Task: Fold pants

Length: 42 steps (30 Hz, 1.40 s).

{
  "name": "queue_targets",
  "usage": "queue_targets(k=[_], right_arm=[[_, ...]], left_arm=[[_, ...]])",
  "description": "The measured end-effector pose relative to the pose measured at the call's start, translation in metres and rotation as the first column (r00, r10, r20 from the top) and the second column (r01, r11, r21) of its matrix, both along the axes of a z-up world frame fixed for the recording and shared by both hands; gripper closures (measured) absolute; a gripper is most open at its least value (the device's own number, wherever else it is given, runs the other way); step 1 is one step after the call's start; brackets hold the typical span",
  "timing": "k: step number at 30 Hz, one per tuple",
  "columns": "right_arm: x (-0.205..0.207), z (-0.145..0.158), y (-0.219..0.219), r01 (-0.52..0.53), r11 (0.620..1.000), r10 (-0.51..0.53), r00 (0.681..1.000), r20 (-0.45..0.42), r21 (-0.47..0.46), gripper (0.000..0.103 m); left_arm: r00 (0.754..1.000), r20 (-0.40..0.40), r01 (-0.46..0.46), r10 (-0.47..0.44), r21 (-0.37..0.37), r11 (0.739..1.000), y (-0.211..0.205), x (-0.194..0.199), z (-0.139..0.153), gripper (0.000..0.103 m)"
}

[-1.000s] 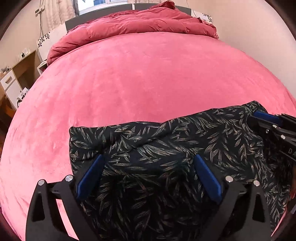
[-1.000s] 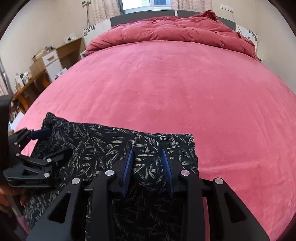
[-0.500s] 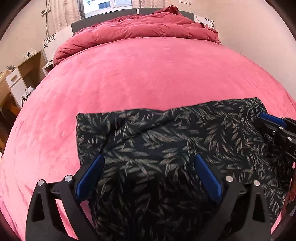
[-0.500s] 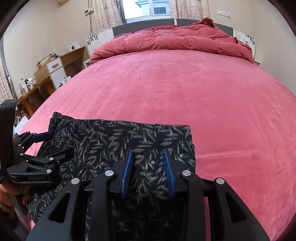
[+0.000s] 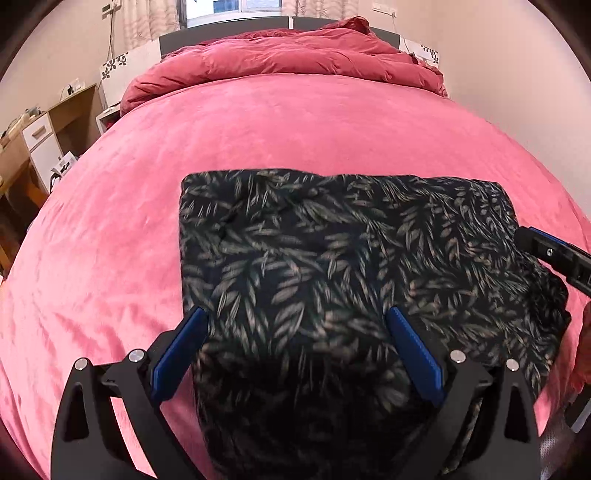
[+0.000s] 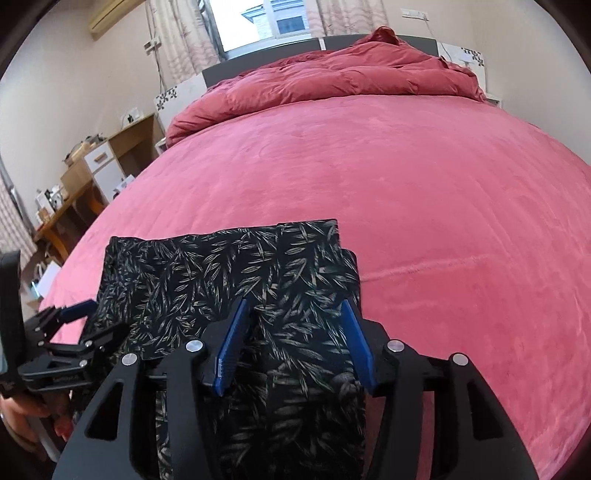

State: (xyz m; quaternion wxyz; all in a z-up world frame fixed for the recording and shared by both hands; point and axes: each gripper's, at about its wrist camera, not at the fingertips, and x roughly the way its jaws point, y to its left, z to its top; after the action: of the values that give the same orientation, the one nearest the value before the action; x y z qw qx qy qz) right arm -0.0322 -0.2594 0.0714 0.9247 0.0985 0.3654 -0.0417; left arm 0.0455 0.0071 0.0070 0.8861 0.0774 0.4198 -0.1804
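Left wrist view: the left gripper (image 5: 295, 325) is spread wide over the pants (image 5: 332, 258); the right gripper (image 6: 295, 317) is likewise parted, nothing clamped.

Left gripper (image 5: 295, 321), fingers spread wide, above the near part of the folded black leaf-print pants (image 5: 332, 251), which lie flat on the pink bed (image 5: 295, 122). The right gripper (image 5: 554, 254) enters at the pants' right edge. A crumpled red duvet (image 5: 288, 62) lies by the headboard (image 5: 221, 35).

Pants (image 5: 332, 266) on bed (image 5: 295, 122) near its foot, duvet (image 5: 288, 59) behind, desk (image 6: 74, 192) left
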Motion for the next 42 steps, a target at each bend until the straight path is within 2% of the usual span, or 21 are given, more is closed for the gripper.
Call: queue_targets(k=[2,5,7,9,11,14,16,20,23,25,27,28,31,34,36,38,40,42], right_arm=[[-0.003,-0.001,-0.001,0.006,1.000,-0.006,1.000,-0.005,0.011,0.052],[-0.006,-0.004,-0.004,0.013,0.999,-0.012,1.000,-0.020,0.042,0.040],[-0.007,-0.006,-0.005,0.015,0.998,-0.013,0.999,-0.032,0.061,0.039],[-0.008,-0.009,-0.008,0.020,0.997,-0.016,0.999,-0.048,0.078,0.031],[-0.009,-0.013,-0.013,0.030,0.993,-0.023,0.998,-0.067,0.113,0.028],[-0.011,-0.020,-0.025,0.049,0.978,-0.030,0.995,-0.097,0.200,0.026],[-0.014,-0.026,-0.033,0.069,0.964,-0.040,0.992,-0.116,0.258,0.026],[-0.026,-0.038,-0.047,0.091,0.907,-0.040,0.991,-0.131,0.411,0.025],[-0.030,-0.044,-0.048,0.065,0.868,0.002,0.991,-0.134,0.493,0.025],[-0.028,-0.046,-0.043,0.043,0.860,0.035,0.989,-0.142,0.508,0.025],[-0.026,-0.047,-0.039,0.040,0.872,0.041,0.987,-0.154,0.487,0.025],[-0.024,-0.046,-0.039,0.039,0.875,0.042,0.987,-0.155,0.483,0.025],[-0.023,-0.046,-0.032,0.030,0.890,0.049,0.986,-0.161,0.454,0.031],[-0.019,-0.045,-0.029,0.018,0.902,0.059,0.985,-0.164,0.430,0.040],[-0.017,-0.042,-0.025,-0.009,0.900,0.081,0.986,-0.147,0.436,0.061],[-0.016,-0.036,-0.018,-0.042,0.911,0.100,0.988,-0.121,0.409,0.065],[-0.017,-0.030,-0.007,-0.069,0.933,0.110,0.989,-0.095,0.354,0.067],[-0.018,-0.025,-0.004,-0.085,0.937,0.114,0.991,-0.068,0.340,0.069]], left_arm=[[1.000,-0.006,-0.001,0.001,-0.008,1.000,0.003,-0.004,-0.001,0.005],[1.000,-0.014,0.004,-0.004,-0.027,1.000,0.010,-0.012,-0.002,0.005],[1.000,-0.024,0.004,-0.005,-0.040,0.999,0.017,-0.018,-0.004,0.003],[0.999,-0.042,0.003,-0.006,-0.059,0.998,0.025,-0.024,-0.008,0.003],[0.996,-0.094,-0.002,-0.010,-0.127,0.992,0.039,-0.028,-0.014,0.003],[0.983,-0.184,-0.026,-0.023,-0.257,0.966,0.063,-0.030,-0.025,0.003],[0.977,-0.208,-0.015,-0.053,-0.311,0.950,0.074,-0.032,-0.031,0.003],[0.972,-0.193,0.058,-0.131,-0.346,0.937,0.083,-0.040,-0.037,0.003],[0.961,-0.223,0.059,-0.161,-0.405,0.912,0.089,-0.039,-0.040,0.003],[0.950,-0.246,0.058,-0.191,-0.461,0.885,0.090,-0.036,-0.040,0.003],[0.938,-0.264,0.067,-0.226,-0.501,0.863,0.087,-0.033,-0.040,0.004],[0.934,-0.267,0.075,-0.240,-0.508,0.858,0.083,-0.032,-0.040,0.004],[0.940,-0.258,0.084,-0.225,-0.464,0.882,0.071,-0.031,-0.042,0.019],[0.944,-0.259,0.069,-0.204,-0.451,0.890,0.063,-0.029,-0.039,0.029],[0.948,-0.251,0.072,-0.197,-0.432,0.899,0.063,-0.029,-0.035,0.040],[0.963,-0.200,0.088,-0.179,-0.393,0.915,0.061,-0.036,-0.024,0.052],[0.976,-0.146,0.104,-0.163,-0.347,0.932,0.057,-0.043,-0.013,0.059],[0.983,-0.098,0.121,-0.158,-0.313,0.942,0.055,-0.050,-0.003,0.063]])
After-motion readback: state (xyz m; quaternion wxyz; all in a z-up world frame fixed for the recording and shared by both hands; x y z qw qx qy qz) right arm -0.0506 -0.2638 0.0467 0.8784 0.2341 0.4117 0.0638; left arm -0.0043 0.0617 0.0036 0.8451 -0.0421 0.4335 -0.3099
